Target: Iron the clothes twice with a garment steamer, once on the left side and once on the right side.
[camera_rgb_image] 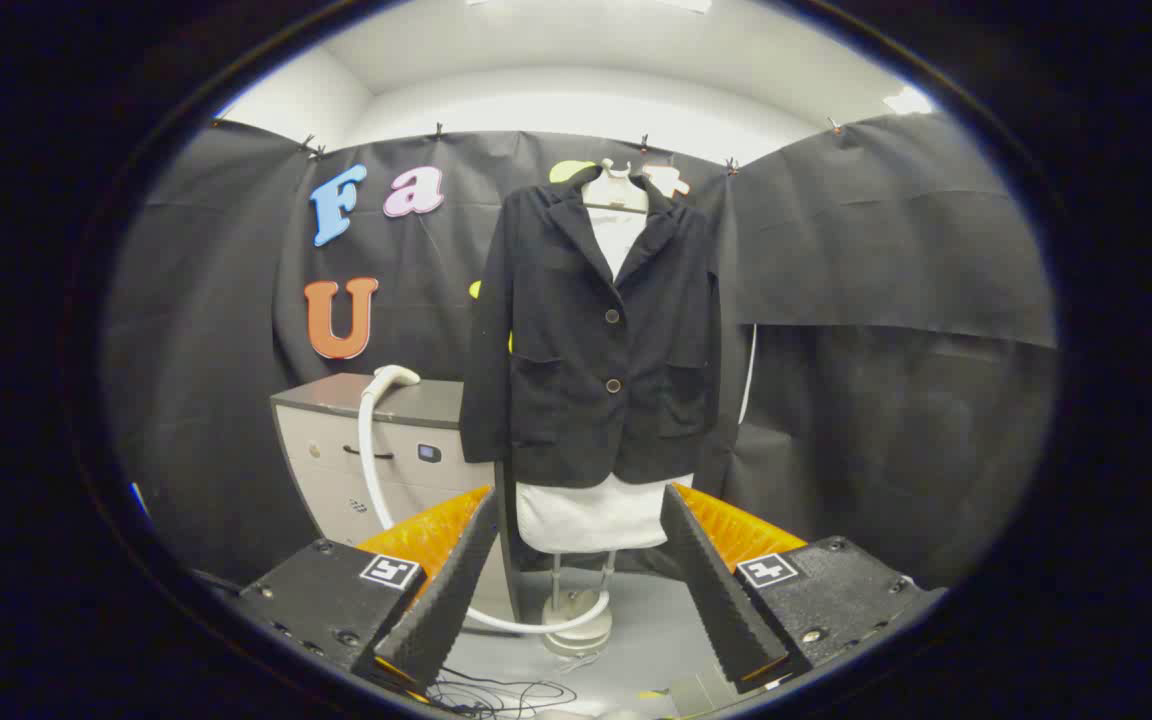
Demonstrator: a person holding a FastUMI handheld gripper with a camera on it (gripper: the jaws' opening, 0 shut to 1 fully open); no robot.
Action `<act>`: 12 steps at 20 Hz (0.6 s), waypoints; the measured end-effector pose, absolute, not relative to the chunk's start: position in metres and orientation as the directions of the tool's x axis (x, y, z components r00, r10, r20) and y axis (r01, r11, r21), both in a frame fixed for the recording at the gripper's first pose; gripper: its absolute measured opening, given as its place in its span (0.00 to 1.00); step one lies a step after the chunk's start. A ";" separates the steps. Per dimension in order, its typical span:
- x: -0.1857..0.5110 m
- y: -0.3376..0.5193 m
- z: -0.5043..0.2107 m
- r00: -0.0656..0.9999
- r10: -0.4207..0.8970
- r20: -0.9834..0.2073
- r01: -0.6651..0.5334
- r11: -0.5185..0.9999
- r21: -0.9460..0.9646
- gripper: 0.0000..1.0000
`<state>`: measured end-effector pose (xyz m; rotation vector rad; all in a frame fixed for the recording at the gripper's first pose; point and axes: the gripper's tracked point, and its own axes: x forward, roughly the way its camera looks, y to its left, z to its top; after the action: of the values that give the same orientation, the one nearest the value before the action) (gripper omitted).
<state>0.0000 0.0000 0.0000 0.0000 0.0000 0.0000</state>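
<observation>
Garment steamer head (395, 377) resting on top of grey cabinet (376, 455), left of the hanging clothes, well beyond the tongs. White hose (368, 450) running down cabinet front, curling along the floor to the stand base (576, 615). Black jacket (598, 330) over white garment (591, 515) hung on white hanger (616, 185), straight ahead, buttoned, facing camera. Tongs (581, 590) apart, holding nothing, fingers (441, 590) framing the stand's lower part. Loose cables (496, 692) on floor near the fingers.
</observation>
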 end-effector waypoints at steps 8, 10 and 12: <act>0.008 0.018 0.003 0.999 0.042 -0.020 -0.042 0.999 0.009 1.00; 0.009 0.019 0.006 0.999 0.039 -0.016 -0.039 0.999 0.016 1.00; 0.010 0.022 0.006 0.999 0.045 -0.021 -0.044 0.999 0.025 1.00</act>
<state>0.0105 0.0222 0.0056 0.0244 0.0215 0.0448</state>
